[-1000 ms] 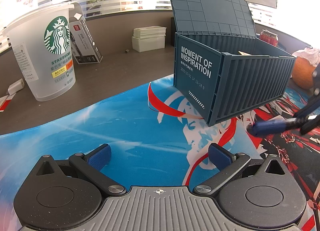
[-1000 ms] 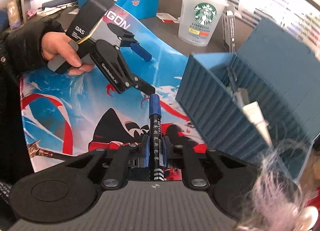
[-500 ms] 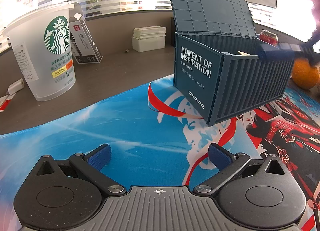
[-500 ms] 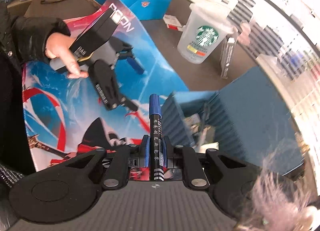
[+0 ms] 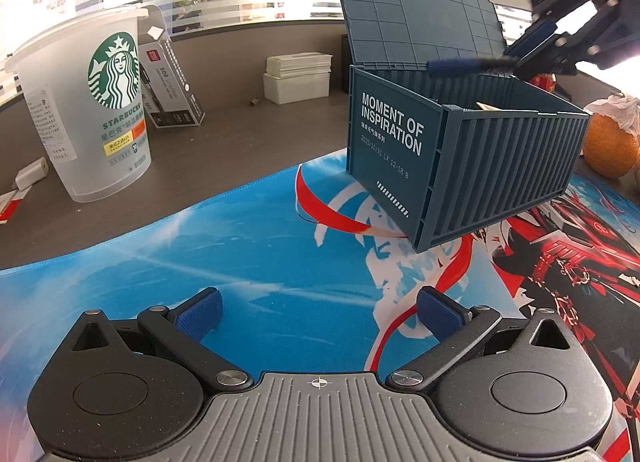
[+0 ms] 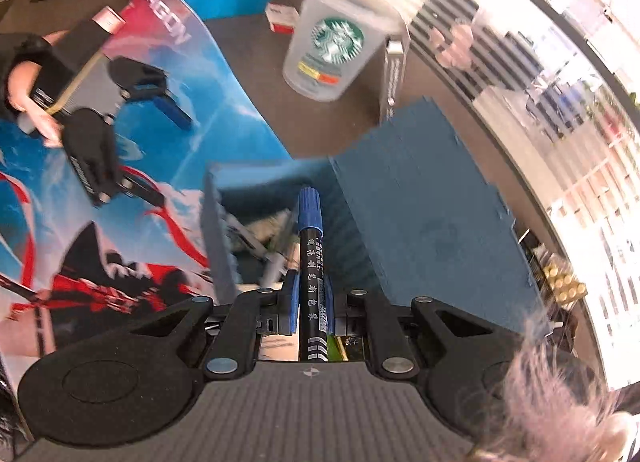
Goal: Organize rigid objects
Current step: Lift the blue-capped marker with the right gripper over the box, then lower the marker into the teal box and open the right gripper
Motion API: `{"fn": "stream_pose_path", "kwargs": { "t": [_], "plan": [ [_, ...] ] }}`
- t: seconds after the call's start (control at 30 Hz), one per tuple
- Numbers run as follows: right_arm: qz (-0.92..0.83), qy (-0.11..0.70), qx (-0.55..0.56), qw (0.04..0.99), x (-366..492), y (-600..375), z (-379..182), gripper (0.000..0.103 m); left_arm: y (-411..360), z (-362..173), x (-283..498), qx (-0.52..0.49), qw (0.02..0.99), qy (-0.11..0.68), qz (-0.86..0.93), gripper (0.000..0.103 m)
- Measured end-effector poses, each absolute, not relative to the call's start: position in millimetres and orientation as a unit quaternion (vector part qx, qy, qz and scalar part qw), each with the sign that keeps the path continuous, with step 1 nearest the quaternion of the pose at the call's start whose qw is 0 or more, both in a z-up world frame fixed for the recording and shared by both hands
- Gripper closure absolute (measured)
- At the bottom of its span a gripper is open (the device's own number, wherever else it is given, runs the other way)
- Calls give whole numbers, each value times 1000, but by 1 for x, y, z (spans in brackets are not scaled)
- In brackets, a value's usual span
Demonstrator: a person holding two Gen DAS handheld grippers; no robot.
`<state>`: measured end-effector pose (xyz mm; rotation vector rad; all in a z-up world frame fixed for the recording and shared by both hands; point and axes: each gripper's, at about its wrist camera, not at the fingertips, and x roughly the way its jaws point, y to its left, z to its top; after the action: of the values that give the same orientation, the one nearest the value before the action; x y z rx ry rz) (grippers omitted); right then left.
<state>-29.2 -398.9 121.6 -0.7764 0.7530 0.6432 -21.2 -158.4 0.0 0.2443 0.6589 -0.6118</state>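
The right hand-held gripper clamps a blue marker above the open container box, while the left hand-held gripper is wide open, holding nothing.

The blue container box carried "MOMENT OF INSPIRATION" in white on its end panel, with a smaller line reading "2025/10/31 LX 12-18 B". The translucent cup bore the green siren logo and "STARBUCKS". The leaning carton showed "S08". The printed mat read "AGON". The marker held Chinese characters too small to read.
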Motion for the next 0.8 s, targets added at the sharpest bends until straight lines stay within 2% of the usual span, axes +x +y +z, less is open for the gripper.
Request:
{"fn": "stream_pose_path", "kwargs": {
  "t": [0.6,0.63,0.67,0.8],
  "plan": [
    [291,366,-324,823,7,-424,93,88,-158,0,-21,118,894,317,-295,0],
    [289,364,-322,825,6,-425,93,82,-159,0,-22,118,894,317,-295,0],
    [284,359,-322,829,4,-425,94,72,-158,0,-21,118,894,317,-295,0],
    [279,344,-310,841,-6,-427,103,66,-158,0,-21,118,894,317,-295,0]
  ]
}}
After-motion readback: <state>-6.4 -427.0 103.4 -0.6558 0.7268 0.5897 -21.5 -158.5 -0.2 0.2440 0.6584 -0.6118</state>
